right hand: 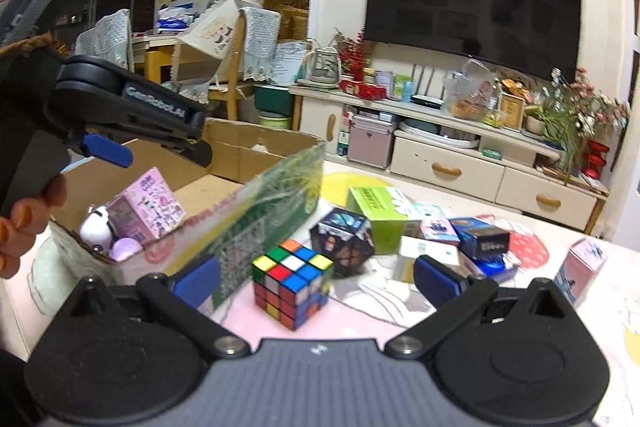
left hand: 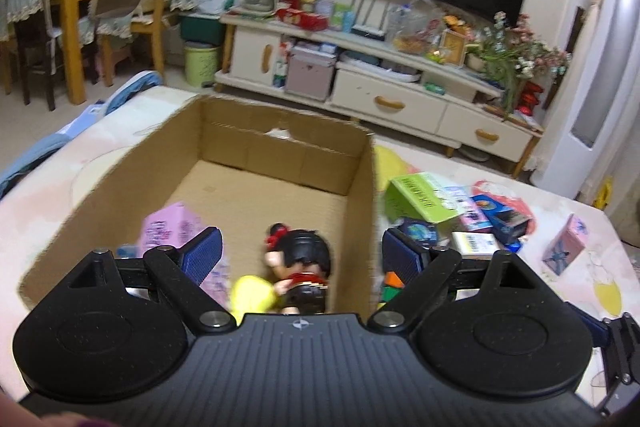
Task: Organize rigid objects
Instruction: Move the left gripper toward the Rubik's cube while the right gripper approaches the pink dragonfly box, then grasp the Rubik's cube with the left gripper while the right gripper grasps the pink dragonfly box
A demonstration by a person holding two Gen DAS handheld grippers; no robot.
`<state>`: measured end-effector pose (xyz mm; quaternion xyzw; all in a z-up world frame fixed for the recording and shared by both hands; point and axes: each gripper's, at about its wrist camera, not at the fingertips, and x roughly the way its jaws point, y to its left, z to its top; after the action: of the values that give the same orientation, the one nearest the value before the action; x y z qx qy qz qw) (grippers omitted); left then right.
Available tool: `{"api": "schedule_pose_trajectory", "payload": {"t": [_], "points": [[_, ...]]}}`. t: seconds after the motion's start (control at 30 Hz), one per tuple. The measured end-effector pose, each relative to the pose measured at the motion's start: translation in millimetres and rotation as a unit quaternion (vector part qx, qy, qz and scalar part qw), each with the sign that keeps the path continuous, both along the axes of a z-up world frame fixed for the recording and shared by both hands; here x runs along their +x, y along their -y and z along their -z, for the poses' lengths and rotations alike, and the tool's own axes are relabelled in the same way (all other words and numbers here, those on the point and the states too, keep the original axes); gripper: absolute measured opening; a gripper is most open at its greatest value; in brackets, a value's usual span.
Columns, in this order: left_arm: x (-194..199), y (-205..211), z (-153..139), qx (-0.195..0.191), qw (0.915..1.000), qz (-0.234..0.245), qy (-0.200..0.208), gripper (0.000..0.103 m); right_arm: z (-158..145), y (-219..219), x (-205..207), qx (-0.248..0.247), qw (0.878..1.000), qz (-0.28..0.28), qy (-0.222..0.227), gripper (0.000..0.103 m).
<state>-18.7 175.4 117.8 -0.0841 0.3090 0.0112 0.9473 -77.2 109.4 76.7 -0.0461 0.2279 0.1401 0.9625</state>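
An open cardboard box [left hand: 362, 187] stands on the pink table. On its floor lie a black-haired doll [left hand: 302, 259], a pink carton [left hand: 168, 231] and something yellow [left hand: 252, 293]. My left gripper [left hand: 300, 259] hangs open over the doll, holding nothing. In the right wrist view the box [right hand: 260, 215] also holds a white figurine [right hand: 96, 227] and a purple ball [right hand: 126, 249], with the left gripper [right hand: 156, 147] above them. A Rubik's cube [right hand: 292, 281] sits on the table beside the box. My right gripper [right hand: 316, 281] is open, its blue pads either side of the cube and apart from it.
Right of the box lie a dark printed cube [right hand: 344, 241], a green carton [right hand: 378, 211], a blue box [right hand: 484, 237], several small cartons and a pink gift box [right hand: 580, 269]. A hand [right hand: 28, 223] holds the left gripper. A TV cabinet [right hand: 448, 163] stands beyond the table.
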Motion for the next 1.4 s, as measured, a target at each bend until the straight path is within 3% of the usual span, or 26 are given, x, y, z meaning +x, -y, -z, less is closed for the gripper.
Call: {"api": "schedule_pose_trajectory", "payload": {"t": [0.13,0.23,0.43,0.53,0.63,0.7,0.97,1.17,1.4], "points": [[-1,4,8,-0.014,0.9993,0.024,0.024,0.103,6,14,2,0.012,1.0,0.017,-0.01,0.102],[4,9,15,-0.003,0.9991,0.032,0.029,0.103,10,23,4,0.021,0.999,0.025,-0.017,0.102],[14,5,22,0.069,0.9966,0.006,0.044,0.103,18,43,7,0.031,0.998,0.039,-0.028,0.102],[14,1,21,0.059,0.9971,-0.006,0.048,0.103,22,52,9,0.036,0.998,0.048,-0.032,0.102],[16,4,21,0.118,0.9907,-0.015,0.065,0.103,26,64,11,0.042,0.997,0.059,-0.036,0.102],[16,1,21,0.123,0.9899,-0.017,0.068,0.103,28,72,12,0.047,0.996,0.069,-0.039,0.102],[-2,32,21,0.126,0.9857,0.041,0.104,0.103,38,105,21,0.058,0.99,0.12,-0.04,0.102],[-16,59,36,0.137,0.9828,0.078,0.095,0.103,50,142,36,0.059,0.98,0.186,-0.039,0.102],[-17,78,67,0.132,0.9888,0.059,0.039,0.103,65,187,65,0.033,0.968,0.248,-0.031,0.102]]}}
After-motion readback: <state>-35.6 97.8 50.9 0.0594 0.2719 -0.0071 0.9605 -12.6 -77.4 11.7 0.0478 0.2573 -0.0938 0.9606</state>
